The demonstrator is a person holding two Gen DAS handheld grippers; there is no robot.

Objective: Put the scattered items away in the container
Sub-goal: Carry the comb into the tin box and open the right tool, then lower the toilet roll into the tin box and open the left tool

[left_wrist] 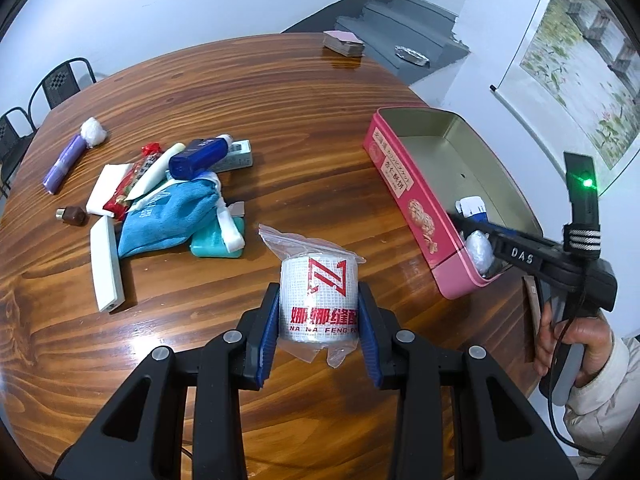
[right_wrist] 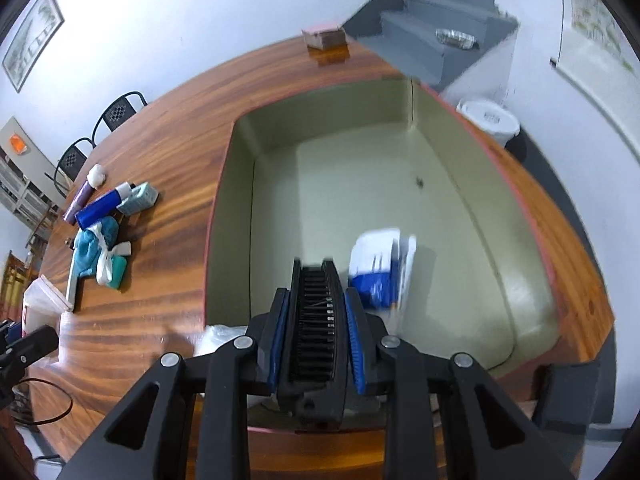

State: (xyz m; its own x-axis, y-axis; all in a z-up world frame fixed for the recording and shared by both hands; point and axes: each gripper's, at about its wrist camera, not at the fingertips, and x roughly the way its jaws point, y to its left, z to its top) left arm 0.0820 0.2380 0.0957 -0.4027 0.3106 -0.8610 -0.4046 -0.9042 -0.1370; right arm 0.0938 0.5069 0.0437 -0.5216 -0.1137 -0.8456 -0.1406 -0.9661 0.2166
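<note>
My left gripper (left_wrist: 319, 312) is clamped on a bagged white roll (left_wrist: 319, 298) w/ red print, blue pads pressed to both its sides. The roll stands upright over the table (left_wrist: 280, 120); can't tell if its base touches the wood. Loose bag plastic sticks out above and below the pads.

My right gripper (right_wrist: 316, 320) is closed on a black comb (right_wrist: 316, 320), teeth facing the cam, comb running fwd along the fingers. It sits inside the near end of the pink tin (left_wrist: 404, 196), over the pale green floor. In the left view the right tool's tip reaches over the tin's near corner, my right hand (left_wrist: 576, 344) on the handle.

In the tin: a blue-white packet (right_wrist: 380, 272) just right of the comb tip, blurred. A clear-wrapped lump (left_wrist: 478, 250) lies in the near corner beside the tool tip.

Rest of the clutter is left of the tin, well apart from it: teal cloth (left_wrist: 168, 216) on a teal box (left_wrist: 218, 246), blue bottle (left_wrist: 198, 158), red wrapper (left_wrist: 134, 180), white bar (left_wrist: 106, 264), brown vial (left_wrist: 74, 215), purple roll (left_wrist: 64, 164) touching a cotton ball (left_wrist: 94, 131).
</note>
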